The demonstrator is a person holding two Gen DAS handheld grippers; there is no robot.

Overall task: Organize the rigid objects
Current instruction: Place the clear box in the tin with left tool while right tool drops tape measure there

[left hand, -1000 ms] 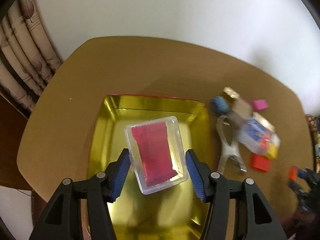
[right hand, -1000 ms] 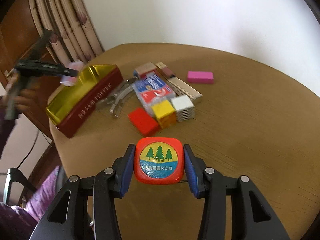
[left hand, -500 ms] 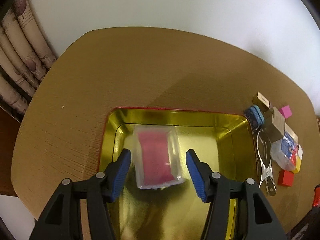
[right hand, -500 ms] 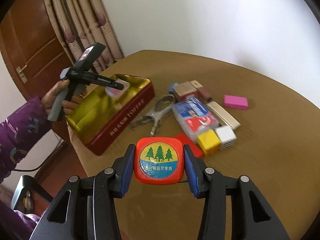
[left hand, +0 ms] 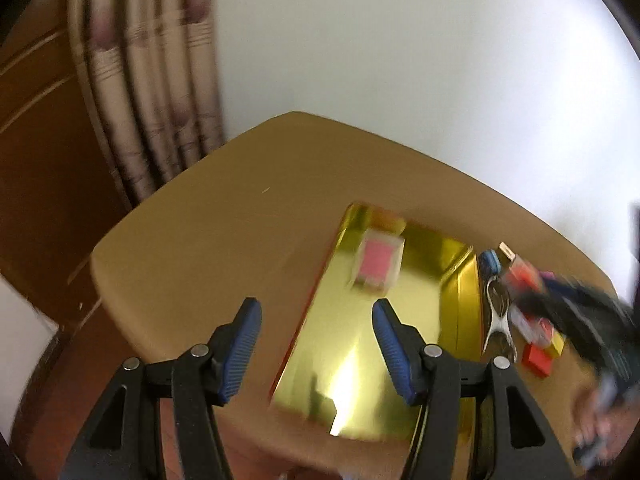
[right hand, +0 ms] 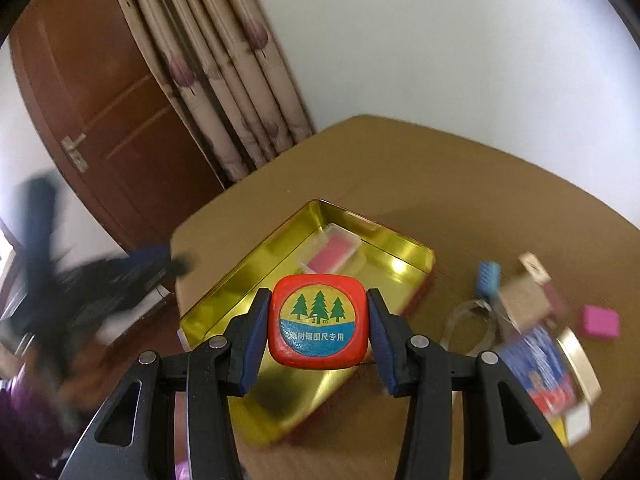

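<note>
A gold tin [left hand: 452,280] [right hand: 256,280] with red outer walls sits on the round brown table. A clear plastic case with a pink insert [left hand: 376,266] [right hand: 334,254] lies in the tin's far end. My left gripper [left hand: 316,344] is open and empty, pulled back over the near table edge. It appears blurred at the left of the right wrist view [right hand: 120,280]. My right gripper [right hand: 318,324] is shut on a red tape measure [right hand: 318,322] with a tree label, held above the tin's near half. The right gripper shows as a dark blur [left hand: 580,308] in the left wrist view.
Right of the tin lie several loose items: a metal clip [left hand: 498,320] [right hand: 472,320], a blue piece [right hand: 488,278], a tan box [right hand: 524,306], a pink block [right hand: 600,322], a blue-red pack [right hand: 540,368], a red block [left hand: 538,358]. Curtains [right hand: 224,80] and a wooden door [right hand: 100,92] stand behind.
My left gripper let the clear case drop into the tin and backed away from it. My right gripper carried the red tape measure from the table's near side to above the tin.
</note>
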